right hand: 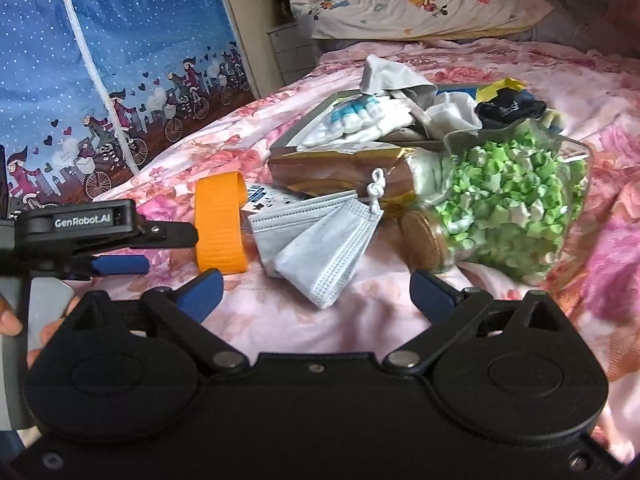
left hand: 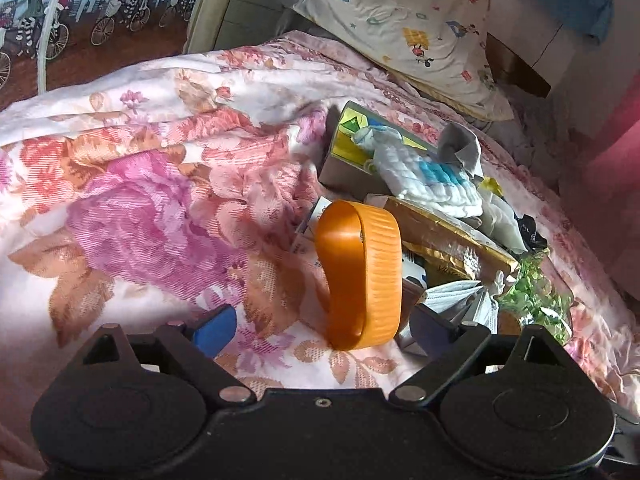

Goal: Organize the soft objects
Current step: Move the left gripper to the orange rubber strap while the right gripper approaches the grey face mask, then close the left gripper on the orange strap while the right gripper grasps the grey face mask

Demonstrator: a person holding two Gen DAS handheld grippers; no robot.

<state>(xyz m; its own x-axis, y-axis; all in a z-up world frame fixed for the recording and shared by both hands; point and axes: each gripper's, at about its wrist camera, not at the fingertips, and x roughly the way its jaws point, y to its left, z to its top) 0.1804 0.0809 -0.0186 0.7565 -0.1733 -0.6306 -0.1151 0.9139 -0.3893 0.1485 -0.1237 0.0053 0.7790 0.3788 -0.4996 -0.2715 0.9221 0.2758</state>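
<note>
Lying nearest the right gripper (right hand: 316, 294), whose jaws stand wide with nothing between them, is bare floral bedspread (right hand: 280, 320); that strip is the only free cloth ahead of it. Just beyond its fingertips lie the folded masks (right hand: 316, 248), roughly centred between the fingers and not touched. Right of the masks a jar (right hand: 508, 208) of green paper stars lies on its side, its cork toward the masks. Left of them stands an orange band (right hand: 220, 228).

The left gripper (left hand: 324, 322), also spread wide and empty, has that band (left hand: 360, 276) on edge between its fingers, closer to the right one; whether any pad touches it I cannot tell. Wide open bedspread (left hand: 140, 208) runs off to its left.

Behind the masks sits a gold box (right hand: 340, 172), then a tray (right hand: 308, 124) heaped with white, grey and dark cloths (right hand: 360, 120). Farthest back, a pillow (right hand: 400, 0) lies at the bed's head, with a blue curtain (right hand: 120, 60) along the left edge.
</note>
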